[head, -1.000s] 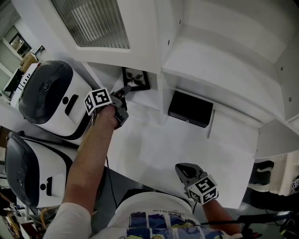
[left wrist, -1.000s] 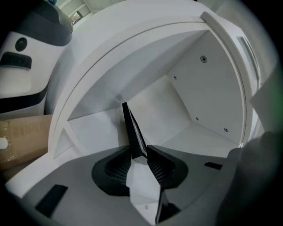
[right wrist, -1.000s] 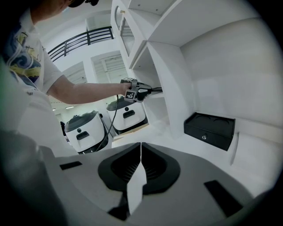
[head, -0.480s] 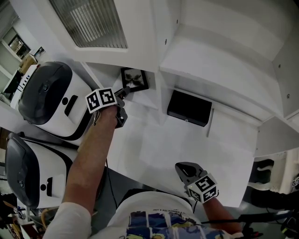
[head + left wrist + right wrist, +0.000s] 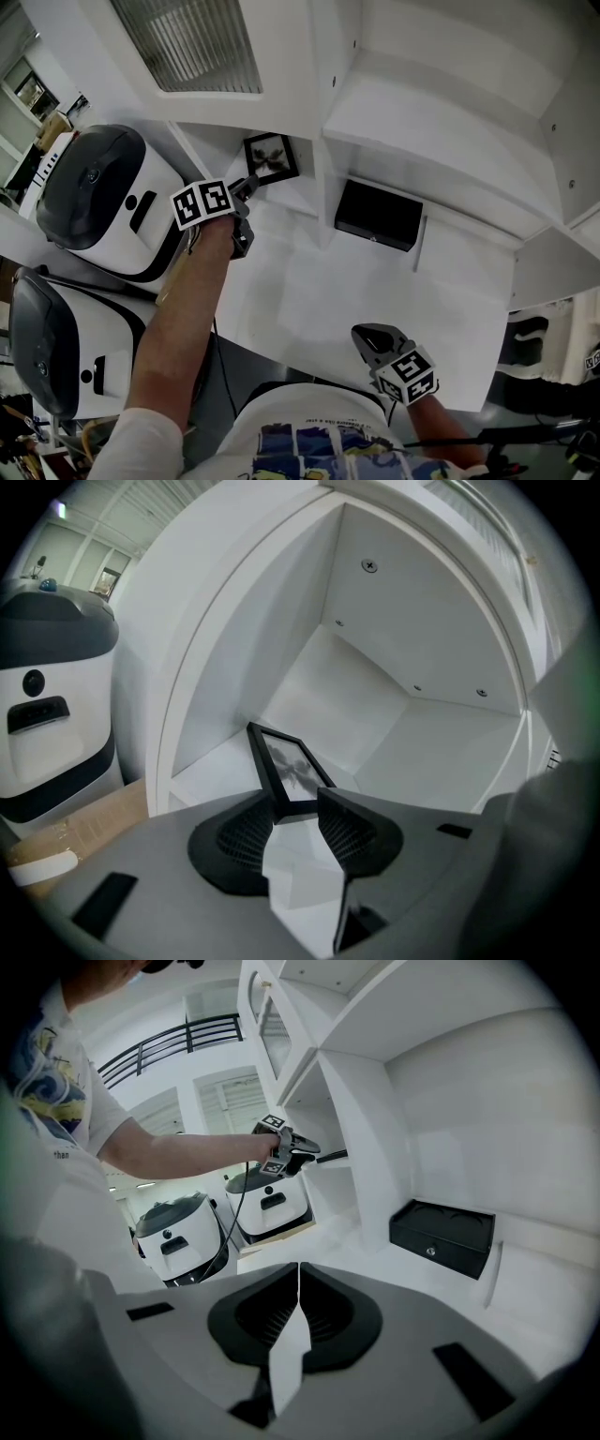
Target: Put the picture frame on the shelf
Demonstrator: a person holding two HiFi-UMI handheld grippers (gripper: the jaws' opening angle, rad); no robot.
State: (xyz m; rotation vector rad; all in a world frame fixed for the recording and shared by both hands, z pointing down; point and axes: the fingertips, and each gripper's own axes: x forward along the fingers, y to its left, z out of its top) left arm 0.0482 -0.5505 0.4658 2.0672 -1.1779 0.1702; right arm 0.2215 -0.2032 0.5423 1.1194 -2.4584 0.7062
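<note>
- Two things matter in the head view: your left gripper [image 5: 249,187] is at the mouth of the shelf [image 5: 298,195], and the picture frame [image 5: 271,157] stands inside it
- Left gripper view: jaws spread, the frame's near corner between their tips, apparently untouched; a crooked pull-out could topple it
- Right gripper view: your right gripper [image 5: 295,1283] is closed on nothing, so no risk there

Black picture frame [image 5: 289,772] standing on edge inside white shelf [image 5: 394,639] compartment.
</note>
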